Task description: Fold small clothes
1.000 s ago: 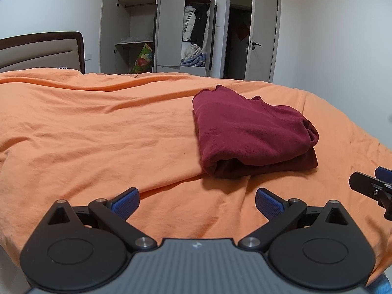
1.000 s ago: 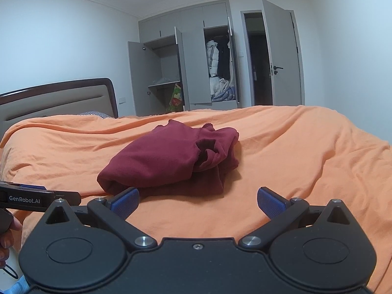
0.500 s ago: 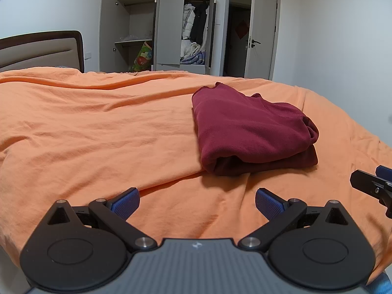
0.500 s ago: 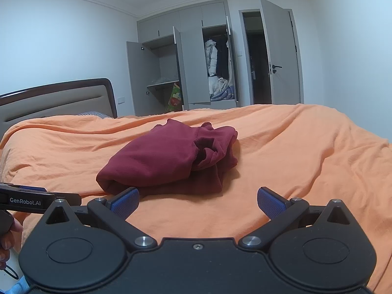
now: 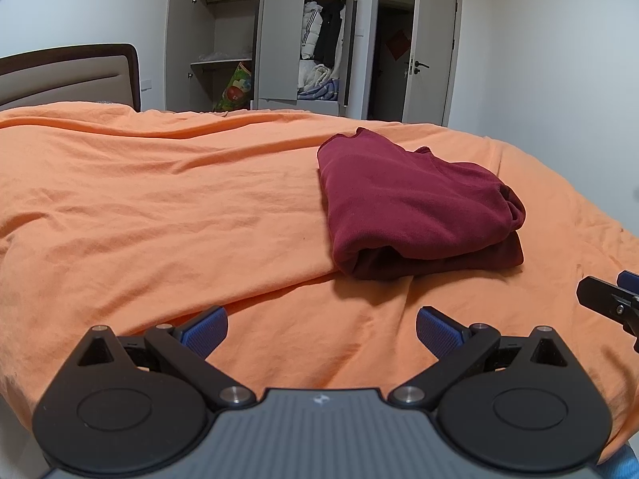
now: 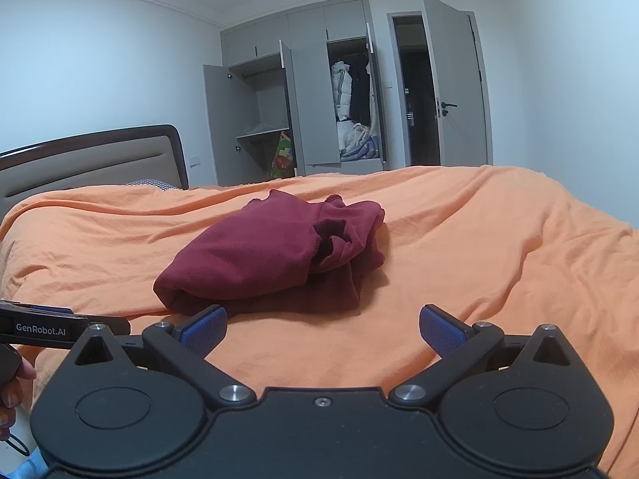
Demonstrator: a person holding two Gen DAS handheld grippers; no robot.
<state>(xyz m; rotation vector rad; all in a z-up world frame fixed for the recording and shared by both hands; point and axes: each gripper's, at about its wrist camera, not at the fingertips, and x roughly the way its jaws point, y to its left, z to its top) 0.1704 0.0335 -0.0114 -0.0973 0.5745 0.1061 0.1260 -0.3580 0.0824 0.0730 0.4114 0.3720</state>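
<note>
Maroon garment folded on orange bedspread; both grippers' jaws apart; "GenRobot.AI" label.

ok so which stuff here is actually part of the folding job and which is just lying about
Part of the job:
maroon garment
orange bedspread
left gripper
right gripper

Just there:
wardrobe
hanging jackets
headboard
door

The left gripper has a ribbed grey housing with a small pale logo at its middle, flanked by two round black discs and black linkage arms joined by silver rivets. Its fingers carry blue textured pads. The right gripper is all black, with one screw at the housing's middle, the same blue pads and silver rivets. White "GenRobot.AI" lettering marks the left gripper's side.
</note>
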